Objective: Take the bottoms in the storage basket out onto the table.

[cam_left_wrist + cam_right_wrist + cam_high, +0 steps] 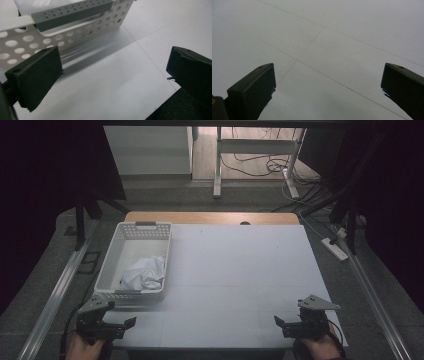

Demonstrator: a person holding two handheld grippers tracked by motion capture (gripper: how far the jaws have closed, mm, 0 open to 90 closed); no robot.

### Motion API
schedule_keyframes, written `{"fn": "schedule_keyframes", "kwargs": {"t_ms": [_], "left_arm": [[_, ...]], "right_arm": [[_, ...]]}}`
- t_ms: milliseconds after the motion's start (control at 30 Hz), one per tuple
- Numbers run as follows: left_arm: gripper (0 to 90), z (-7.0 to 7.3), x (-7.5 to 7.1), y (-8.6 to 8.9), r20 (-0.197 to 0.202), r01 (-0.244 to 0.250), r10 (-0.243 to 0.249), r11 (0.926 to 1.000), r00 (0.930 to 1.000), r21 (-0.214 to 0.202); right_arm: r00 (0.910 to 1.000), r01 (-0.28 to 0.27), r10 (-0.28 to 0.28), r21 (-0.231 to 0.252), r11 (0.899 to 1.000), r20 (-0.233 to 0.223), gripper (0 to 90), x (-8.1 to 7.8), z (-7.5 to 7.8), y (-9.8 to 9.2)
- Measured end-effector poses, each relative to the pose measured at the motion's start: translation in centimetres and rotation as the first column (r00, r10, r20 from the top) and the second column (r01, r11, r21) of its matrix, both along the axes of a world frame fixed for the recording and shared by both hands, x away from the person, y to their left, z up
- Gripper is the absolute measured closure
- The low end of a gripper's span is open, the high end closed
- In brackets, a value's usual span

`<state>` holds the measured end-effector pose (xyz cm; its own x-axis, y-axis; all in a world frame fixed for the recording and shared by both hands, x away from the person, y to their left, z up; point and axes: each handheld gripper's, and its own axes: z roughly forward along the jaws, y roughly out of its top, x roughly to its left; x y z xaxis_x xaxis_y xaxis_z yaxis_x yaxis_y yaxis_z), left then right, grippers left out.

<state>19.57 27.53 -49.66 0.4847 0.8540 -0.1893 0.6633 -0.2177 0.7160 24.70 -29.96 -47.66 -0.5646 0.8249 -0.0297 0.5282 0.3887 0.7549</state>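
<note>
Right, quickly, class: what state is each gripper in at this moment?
Left gripper: open, holding nothing, beside the basket.
Right gripper: open, holding nothing.

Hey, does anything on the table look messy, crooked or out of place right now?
Only the white cloth: it lies crumpled in a heap at the near end of the white basket, not folded. The basket sits slightly skewed to the table edge. Both claws, left and right, are open and hold nothing.

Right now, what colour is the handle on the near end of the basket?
Grey, on a white holed basket; the handle shows best in the left gripper view.
</note>
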Motion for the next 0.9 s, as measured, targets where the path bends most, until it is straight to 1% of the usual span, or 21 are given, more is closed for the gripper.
{"fn": "schedule_keyframes", "kwargs": {"t_ms": [133,300,433,667,700,767,900], "left_arm": [[0.0,0.2,0.0,0.0,0.006,0.006,-0.006,0.9999,1.0,0.01],[0.0,0.6,0.2,0.1,0.006,0.028,-0.028,0.9996,0.9996,0.002],[0.0,0.8,0.3,0.1,0.007,0.041,-0.041,0.9992,0.9991,0.004],[0.0,1.2,0.6,-0.1,0.022,0.062,-0.062,0.998,0.9978,0.01],[0.0,1.4,0.7,-0.1,0.027,0.064,-0.064,0.9978,0.9976,0.018],[0.0,1.5,0.8,-0.2,0.034,0.065,-0.065,0.9977,0.9973,0.022],[0.0,1.8,1.1,-0.3,0.035,0.065,-0.065,0.9978,0.9972,0.011]], "right_arm": [[1.0,-0.002,0.002,-0.002,1.0,-0.002,0.0,0.0,0.0,0.0],[1.0,-0.001,0.001,-0.006,1.0,-0.006,0.0,0.0,0.0,0.1],[1.0,-0.001,0.001,-0.01,1.0,-0.007,0.0,0.1,0.0,0.1],[1.0,-0.003,0.003,-0.015,1.0,-0.009,0.0,0.1,-0.1,0.1],[0.9999,-0.003,0.003,-0.015,1.0,-0.01,0.0,0.1,-0.1,0.2],[0.9999,-0.003,0.002,-0.019,1.0,-0.011,0.0,0.1,-0.1,0.2],[0.9999,-0.004,0.003,-0.018,1.0,-0.013,0.0,0.1,-0.1,0.2]]}}
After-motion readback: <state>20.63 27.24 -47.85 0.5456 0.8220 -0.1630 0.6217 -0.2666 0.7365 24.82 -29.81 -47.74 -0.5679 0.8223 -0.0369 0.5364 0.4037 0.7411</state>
